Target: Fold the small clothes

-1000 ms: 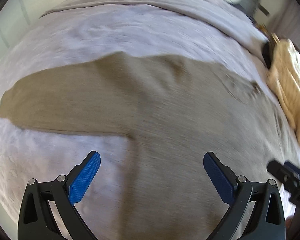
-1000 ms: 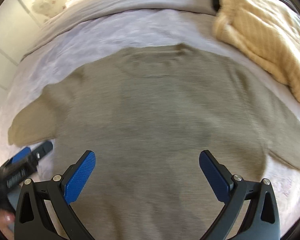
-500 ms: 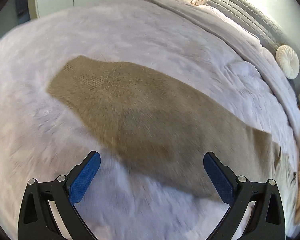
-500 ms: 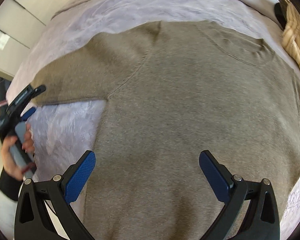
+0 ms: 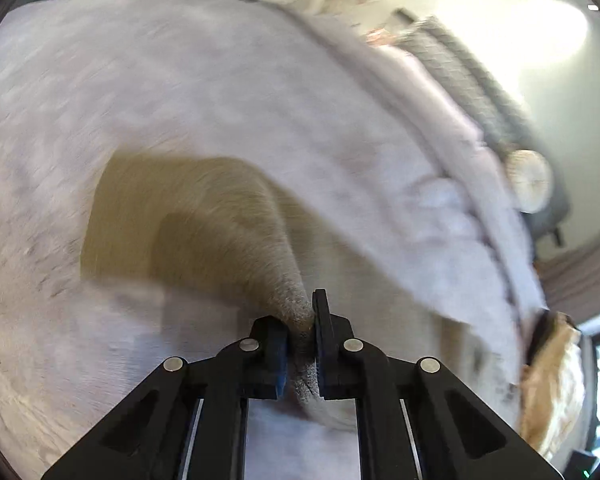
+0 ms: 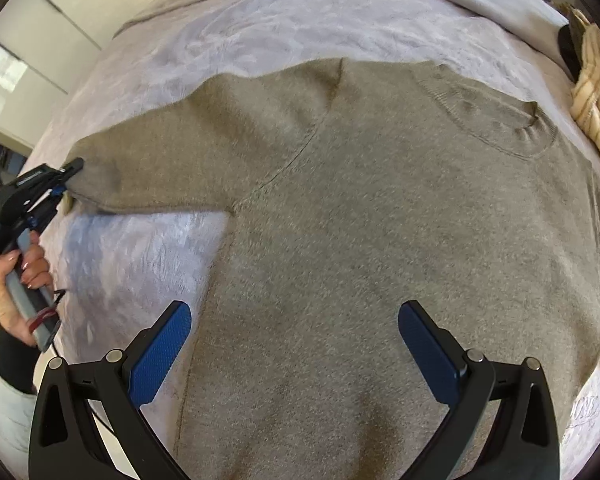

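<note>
Left gripper (image 5: pixel 302 340) has just closed on the sleeve (image 5: pixel 188 224) of the taupe sweater (image 6: pixel 380 220): jaws pressed together with a wad of knit pinched between the pads, near the cuff end. Right gripper (image 6: pixel 294 354) is spread wide, nothing between the pads, hovering over the sweater's lower body.

Sweater lies flat, front up, on the pale bedspread (image 6: pixel 148 264), neck toward the far side. The gripped sleeve sticks out to the left, and it is already tenting up at the pinch.

Risks from here:
- Bite looks small, fabric bunched rather than flat. Knit could slide out mid-swing, and the sleeve would flop short of the body.
- Body isn't pinned (right gripper isn't touching it, as far as the view shows). Pulling the sleeve across may drag the shoulder and skew the whole garment on the plush cover.
- Whether the pinch caught bedspread too can't be told from the left wrist view, which is blurred. If so, the cover lifts with the sleeve.
- Cream striped knit (image 6: pixel 596 104) sits just beside the sweater's far shoulder, so a wide swing could snag it.
</note>
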`<state>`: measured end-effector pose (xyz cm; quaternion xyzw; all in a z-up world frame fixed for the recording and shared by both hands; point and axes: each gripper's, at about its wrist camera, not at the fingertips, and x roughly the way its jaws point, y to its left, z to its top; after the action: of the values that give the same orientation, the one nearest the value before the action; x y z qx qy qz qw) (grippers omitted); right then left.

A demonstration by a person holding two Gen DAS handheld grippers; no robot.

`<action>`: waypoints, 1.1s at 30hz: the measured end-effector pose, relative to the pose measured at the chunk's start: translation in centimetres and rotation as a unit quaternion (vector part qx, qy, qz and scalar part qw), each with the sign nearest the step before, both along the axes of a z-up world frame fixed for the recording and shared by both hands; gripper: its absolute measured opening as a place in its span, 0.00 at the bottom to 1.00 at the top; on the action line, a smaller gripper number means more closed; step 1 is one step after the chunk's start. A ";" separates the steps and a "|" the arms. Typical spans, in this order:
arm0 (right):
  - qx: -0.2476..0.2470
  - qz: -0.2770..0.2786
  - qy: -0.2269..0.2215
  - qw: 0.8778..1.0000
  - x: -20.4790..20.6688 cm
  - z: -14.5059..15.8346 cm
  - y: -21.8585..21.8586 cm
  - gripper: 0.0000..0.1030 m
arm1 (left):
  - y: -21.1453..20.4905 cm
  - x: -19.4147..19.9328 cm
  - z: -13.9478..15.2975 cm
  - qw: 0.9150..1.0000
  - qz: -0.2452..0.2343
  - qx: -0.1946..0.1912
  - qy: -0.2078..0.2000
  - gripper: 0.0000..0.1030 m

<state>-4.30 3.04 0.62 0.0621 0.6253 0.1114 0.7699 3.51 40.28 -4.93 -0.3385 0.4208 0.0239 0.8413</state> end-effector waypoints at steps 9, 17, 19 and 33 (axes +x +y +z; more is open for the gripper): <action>0.016 -0.068 -0.029 0.997 -1.0 1.3 -5.9 1.00 | -12.1 2.0 8.0 0.974 -0.187 -0.049 -0.114 0.12; 0.009 -0.183 -0.049 0.982 -3.4 1.8 -16.1 1.00 | -29.7 1.9 9.3 0.923 -0.363 -0.061 -0.112 0.12; 0.010 -0.215 -0.043 0.976 -4.2 1.3 -19.0 1.00 | -33.9 1.6 8.6 0.912 -0.394 -0.048 -0.101 0.12; -0.018 -0.248 -0.018 0.968 -4.7 -1.6 -24.1 1.00 | -42.3 -0.8 1.7 0.887 -0.441 0.136 -0.006 0.64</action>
<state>-9.04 -21.03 -1.02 0.1995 0.5786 -0.0936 0.7853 2.73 -2.04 -3.19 -0.0004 0.5142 -0.2941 0.8057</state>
